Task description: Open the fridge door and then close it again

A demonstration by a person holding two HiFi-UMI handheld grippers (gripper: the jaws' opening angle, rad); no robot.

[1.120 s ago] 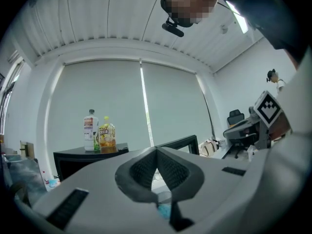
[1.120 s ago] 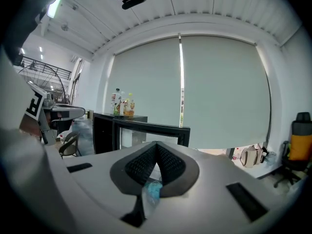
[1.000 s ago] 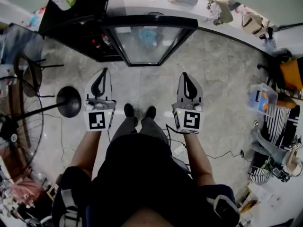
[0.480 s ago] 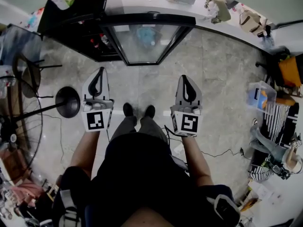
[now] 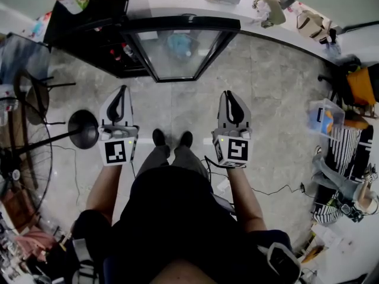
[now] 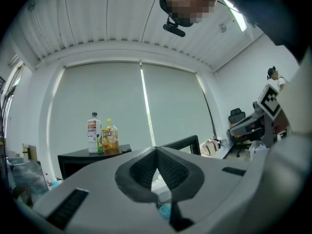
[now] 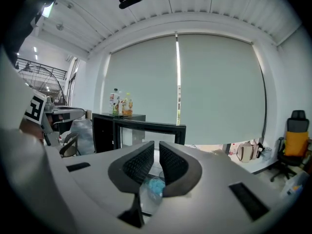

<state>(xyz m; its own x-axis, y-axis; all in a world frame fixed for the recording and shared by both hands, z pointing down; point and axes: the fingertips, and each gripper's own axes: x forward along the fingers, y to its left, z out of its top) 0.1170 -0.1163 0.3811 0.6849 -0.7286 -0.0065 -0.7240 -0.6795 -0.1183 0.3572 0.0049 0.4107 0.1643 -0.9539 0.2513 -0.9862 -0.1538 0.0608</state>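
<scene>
The fridge is a low black cabinet with a glass door [image 5: 180, 49], which stands closed straight ahead of the person. My left gripper [image 5: 122, 89] hovers over the floor short of the door, its jaws shut on nothing; in the left gripper view [image 6: 156, 149] the pads meet. My right gripper [image 5: 227, 93] hangs level with it on the right, also well short of the fridge. Its jaws are opening: in the right gripper view [image 7: 156, 143] a narrow slit shows between the pads, with nothing in it. The door's black frame [image 7: 146, 126] lies beyond.
A black side cabinet [image 5: 89, 7] with bottles [image 6: 93, 133] on top stands left of the fridge. A fan's round base [image 5: 83, 129] and cage [image 5: 21, 152] are on the left. A white counter [image 5: 284, 28] runs behind, and a plastic box [image 5: 325, 120] and clutter lie right. A cable [image 5: 260, 191] crosses the floor.
Both grippers stay almost where they were. The right gripper's jaws have parted by a slit.
</scene>
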